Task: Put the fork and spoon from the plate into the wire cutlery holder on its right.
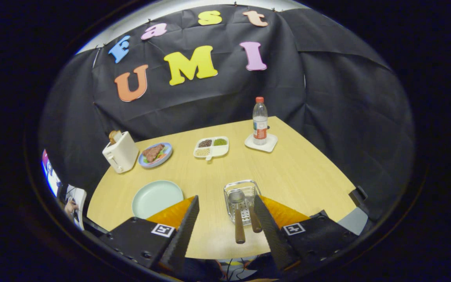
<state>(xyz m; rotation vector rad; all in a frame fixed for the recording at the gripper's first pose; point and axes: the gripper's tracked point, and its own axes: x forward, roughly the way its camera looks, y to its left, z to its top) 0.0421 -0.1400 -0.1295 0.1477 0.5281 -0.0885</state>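
A pale green plate (pixel 157 197) lies bare on the wooden table, just ahead of my left finger. To its right stands the wire cutlery holder (pixel 241 200). A spoon (pixel 237 213) and a second wooden-handled utensil (pixel 253 220) rest in it, their brown handles sticking out toward me between my fingers. The second one's head is hidden inside the wires. My gripper (pixel 225 223) hovers above the table's near edge, open, with nothing held between its fingers. The handles lie close to the right finger (pixel 266 221) without touching it.
Farther back stand a cream toaster (pixel 120 154) with bread in it, a blue plate of food (pixel 155 154), a white divided dish (pixel 211 148) and a water bottle (pixel 260 122) on a white coaster. A person's hand (pixel 70 206) is off the table's left side.
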